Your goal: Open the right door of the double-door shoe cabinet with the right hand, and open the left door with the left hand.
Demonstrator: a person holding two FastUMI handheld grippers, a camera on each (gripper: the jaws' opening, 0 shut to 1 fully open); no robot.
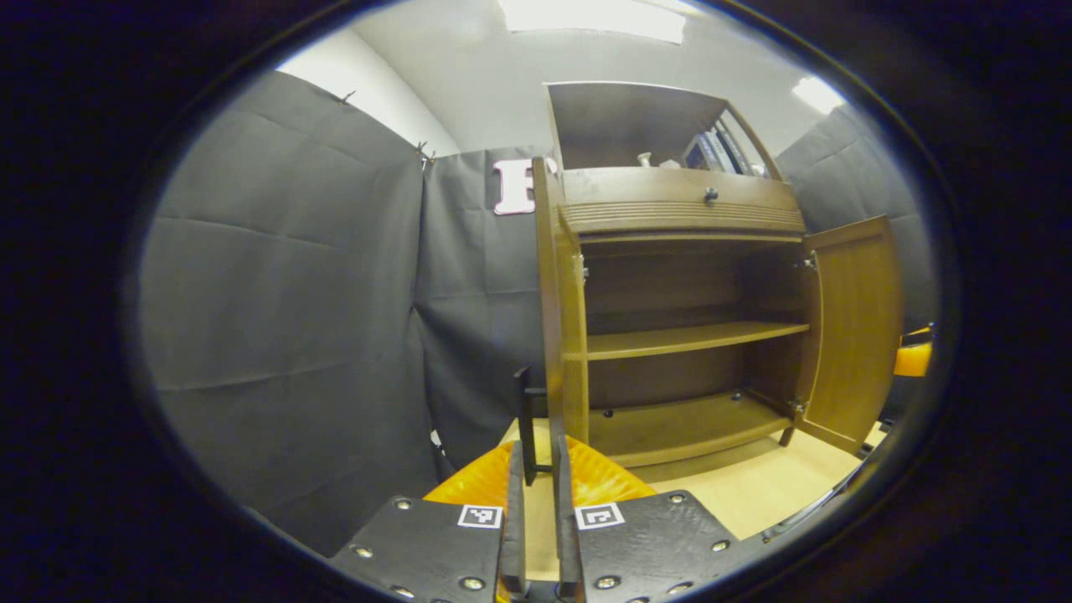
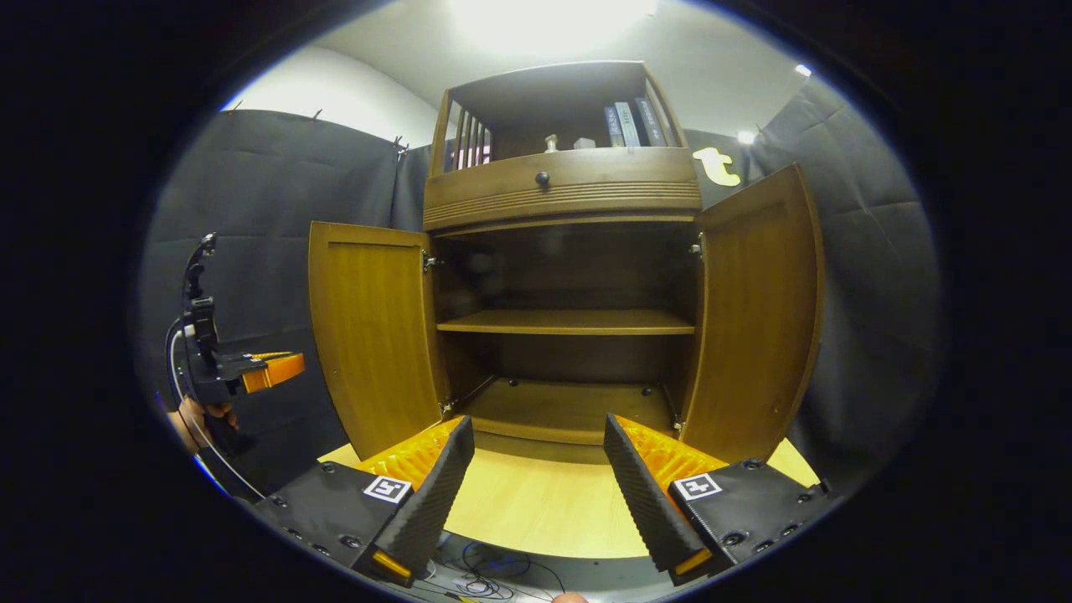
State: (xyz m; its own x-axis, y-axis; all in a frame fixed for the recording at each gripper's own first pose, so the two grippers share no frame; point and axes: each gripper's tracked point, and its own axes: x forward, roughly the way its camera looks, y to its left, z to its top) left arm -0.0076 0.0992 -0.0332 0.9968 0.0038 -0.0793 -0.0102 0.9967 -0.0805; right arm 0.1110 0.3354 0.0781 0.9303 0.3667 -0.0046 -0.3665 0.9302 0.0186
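The wooden shoe cabinet (image 2: 561, 197) stands on a pale table, both doors swung wide. The left door (image 2: 373, 335) shows its inner face; in the left gripper view this left door (image 1: 559, 318) is edge-on. Its black bar handle (image 1: 524, 410) rises just past my left gripper (image 1: 536, 444), whose fingers leave a narrow gap wider than the bar. My left gripper (image 2: 276, 368) sits by that door's free edge, held by a hand (image 2: 197, 419). The right door (image 2: 754, 318) hangs apart from my right gripper (image 2: 538, 423), which is wide open and holds nothing.
Inside the cabinet are a middle shelf (image 2: 565, 321) and a bottom board, both bare. A drawer with a dark knob (image 2: 543, 178) and an upper shelf with books (image 2: 628, 124) sit above. The table (image 2: 536, 502) ends near the grippers, and cables lie below its edge.
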